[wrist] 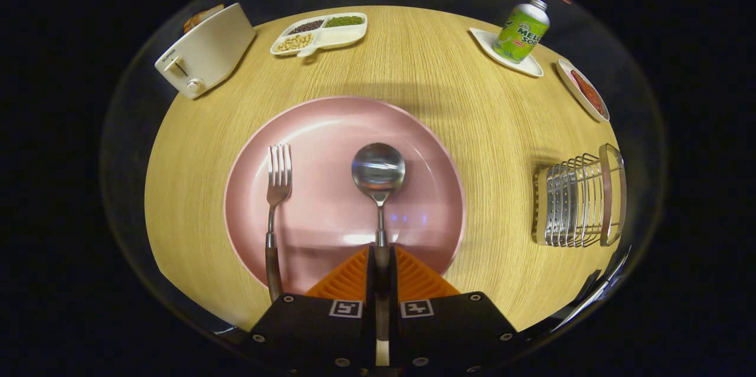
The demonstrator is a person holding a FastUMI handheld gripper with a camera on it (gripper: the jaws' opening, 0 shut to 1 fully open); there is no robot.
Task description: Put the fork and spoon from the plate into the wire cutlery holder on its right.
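A pink plate (331,129) lies on the wooden table just ahead of my fingers. On its left part rests a fork (277,182), tines pointing away, handle reaching over the near rim. A spoon (378,170) lies in the plate's middle, bowl away from me. Its handle runs back between my two fingers, and my gripper (381,259) is shut on that handle. The wire cutlery holder (579,200) stands on the table to the right of the plate, apart from it.
At the table's far side stand a white toaster (204,52) on the left, a divided dish of beans (319,34), a green soda can (522,31) on a white coaster, and a small dish of red food (585,90) at the right.
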